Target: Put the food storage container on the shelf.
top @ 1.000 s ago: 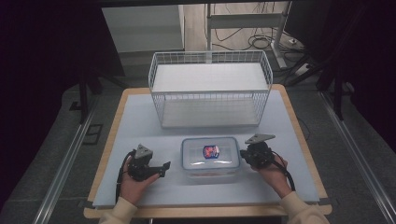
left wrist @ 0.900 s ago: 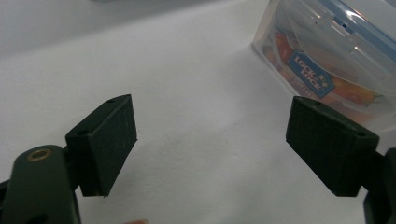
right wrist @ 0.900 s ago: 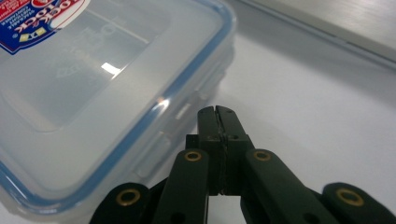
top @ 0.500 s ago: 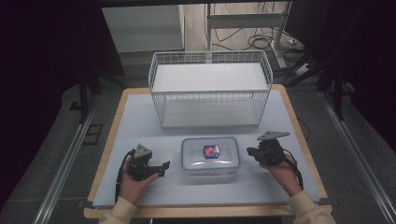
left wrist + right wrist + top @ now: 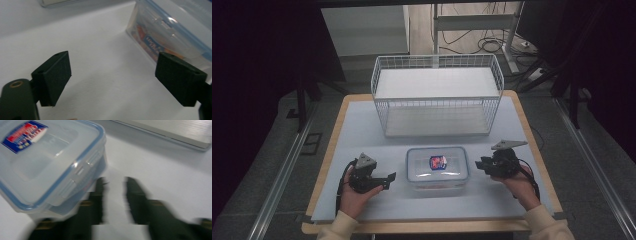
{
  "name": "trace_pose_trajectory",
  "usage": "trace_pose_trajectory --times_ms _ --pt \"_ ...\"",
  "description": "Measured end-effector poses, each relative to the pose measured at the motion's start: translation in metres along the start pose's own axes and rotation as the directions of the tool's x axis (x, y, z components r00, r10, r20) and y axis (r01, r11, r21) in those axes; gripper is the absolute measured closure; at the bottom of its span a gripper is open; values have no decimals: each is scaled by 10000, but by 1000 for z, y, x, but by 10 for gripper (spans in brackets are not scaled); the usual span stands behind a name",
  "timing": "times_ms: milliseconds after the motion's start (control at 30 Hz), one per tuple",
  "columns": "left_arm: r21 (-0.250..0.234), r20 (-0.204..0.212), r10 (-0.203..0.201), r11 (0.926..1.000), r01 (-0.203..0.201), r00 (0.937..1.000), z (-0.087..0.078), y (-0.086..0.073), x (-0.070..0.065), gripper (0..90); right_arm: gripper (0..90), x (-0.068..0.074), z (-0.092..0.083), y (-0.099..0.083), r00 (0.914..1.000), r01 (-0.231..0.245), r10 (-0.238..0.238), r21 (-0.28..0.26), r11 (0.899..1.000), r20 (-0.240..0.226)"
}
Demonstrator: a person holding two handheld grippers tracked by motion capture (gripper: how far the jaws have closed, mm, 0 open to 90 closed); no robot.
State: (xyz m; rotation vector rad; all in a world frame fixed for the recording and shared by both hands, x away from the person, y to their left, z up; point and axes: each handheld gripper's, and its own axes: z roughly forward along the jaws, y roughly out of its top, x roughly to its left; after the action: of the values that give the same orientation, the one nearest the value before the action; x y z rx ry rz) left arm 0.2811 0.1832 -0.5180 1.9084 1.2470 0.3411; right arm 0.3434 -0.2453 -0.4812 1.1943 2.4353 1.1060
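Lidded container (image 5: 437, 168) sits centred on counter (image 5: 362, 130), flanked for a two-sided lift: left gripper (image 5: 388, 179) fingers wide apart, right gripper (image 5: 478, 165) fingers just opening, both empty.

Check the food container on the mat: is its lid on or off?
On. The blue-rimmed lid sits flat on the container, its side latch folded down.

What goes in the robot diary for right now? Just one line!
left gripper: open, beside box, holding nothing | right gripper: jaws just opening, nothing between, off box | plastic box: lid on, on table, before wire basket
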Motion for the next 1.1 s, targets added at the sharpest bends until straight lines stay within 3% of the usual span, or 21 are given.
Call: trace_pose_trajectory --times_ms 33,133,200,267,333,467,533,567,600,633,667,700,733,767,800,867,1100 --pt "61 300 -21 10000 19 9995 -1 3 -1 140 355 -1 0 1 9985 -301 304 90 9995 -466" --pt "66 612 -30 10000 26 9981 -2 6 -3 160 284 -2 0 1 9968 -570 570 8 9984 -555" --pt "-231 644 -254 9994 269 9976 -4 10 -5 159 248 -3 -1 3 9929 -846 840 -34 9964 -840" --pt "-380 684 -628 9971 655 9957 -3 16 -5 148 243 -4 -2 3 9906 -908 892 -114 9958 -1038" --pt "-337 1088 -1048 9935 1090 9885 -2 23 -5 151 243 -3 -3 4 9897 -911 888 -150 9957 -1120" --pt "140 1385 -1131 9936 1122 9839 5 34 -13 143 243 -1 -5 6 9889 -901 866 -236 9957 -1206" --pt "345 1580 -1316 9912 1278 9786 11 37 -16 142 243 0 -5 8 9885 -905 866 -261 9956 -1240" --pt "425 1708 -1477 9889 1425 9742 13 39 -17 142 243 0 -5 8 9885 -905 866 -261 9956 -1240" --pt "544 1939 -1726 9848 1650 9657 17 41 -18 140 243 0 -5 8 9886 -893 856 -246 9957 -1242" --pt "808 2491 -2223 9747 2085 9426 24 43 -18 138 243 1 -4 8 9887 -854 821 -215 9961 -1257" --pt "808 2491 -2223 9747 2085 9426 24 43 -18 136 243 1 -4 8 9887 -854 821 -215 9961 -1257" --pt "971 2651 -2391 9705 2209 9341 30 44 -20 135 243 2 -2 8 9891 -799 773 -154 9967 -1251" --pt "971 2651 -2391 9705 2209 9341 30 44 -20 133 243 2 -2 8 9891 -799 773 -154 9967 -1251" --pt "1043 2813 -2543 9666 2339 9253 33 41 -21 130 244 3 -2 8 9900 -751 729 -136 9971 -1210" --pt "1043 2813 -2543 9666 2339 9253 33 41 -21 129 244 2 -2 8 9901 -745 724 -133 9971 -1200" --pt "1240 3255 -3004 9536 2745 8965 37 38 -19 127 245 2 -2 8 9900 -765 743 -133 9970 -1195" --pt "1748 3553 -3335 9414 2884 8733 45 32 -22 125 245 0 -3 8 9903 -910 892 -118 9958 -1065"
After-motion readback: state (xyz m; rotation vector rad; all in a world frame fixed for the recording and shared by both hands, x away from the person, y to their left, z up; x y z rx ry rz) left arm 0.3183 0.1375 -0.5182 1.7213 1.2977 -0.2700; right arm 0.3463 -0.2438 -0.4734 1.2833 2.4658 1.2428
